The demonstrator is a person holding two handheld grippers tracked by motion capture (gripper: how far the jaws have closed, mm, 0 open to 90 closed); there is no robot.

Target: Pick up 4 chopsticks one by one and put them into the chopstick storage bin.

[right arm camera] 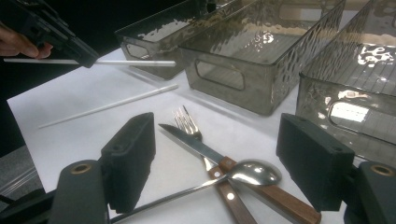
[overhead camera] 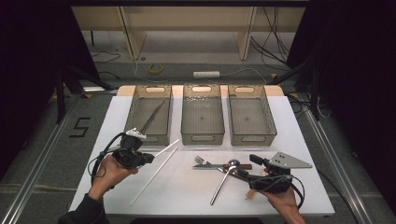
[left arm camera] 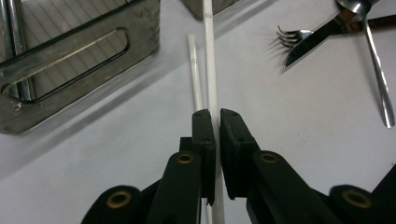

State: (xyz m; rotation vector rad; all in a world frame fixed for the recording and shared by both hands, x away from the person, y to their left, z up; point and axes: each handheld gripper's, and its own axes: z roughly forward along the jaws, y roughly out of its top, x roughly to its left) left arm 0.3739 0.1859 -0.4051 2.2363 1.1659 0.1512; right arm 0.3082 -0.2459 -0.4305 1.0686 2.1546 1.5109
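Jaws of the left gripper (left arm camera: pixel 217 116) are pinched on one white chopstick (left arm camera: pixel 208 56), which runs out ahead of them and is lifted off the table, as the right gripper view shows; the second white chopstick (left arm camera: pixel 194 70) lies flat on the white board (overhead camera: pixel 187 196) just beside it, slanting toward the near edge. Beyond these stand three clear bins in a row along the far edge: the left bin (overhead camera: pixel 134 108) holds two dark metal chopsticks (overhead camera: pixel 153 115), the middle bin (overhead camera: pixel 187 116) and the right bin (overhead camera: pixel 268 116) hold nothing that I can see. The right gripper (right arm camera: pixel 217 158) has its jaws spread wide and grips nothing; it hovers low over a heap of cutlery near the middle of the board: one fork (right arm camera: pixel 186 119), one knife (right arm camera: pixel 196 144) with a wooden handle, and one spoon (right arm camera: pixel 252 171), crossed and touching one another. Open board lies between the two white chopsticks and the cutlery, and along the whole near edge; the strip between the cutlery and the bins is narrow. The left bin's near wall stands close ahead of the left gripper.
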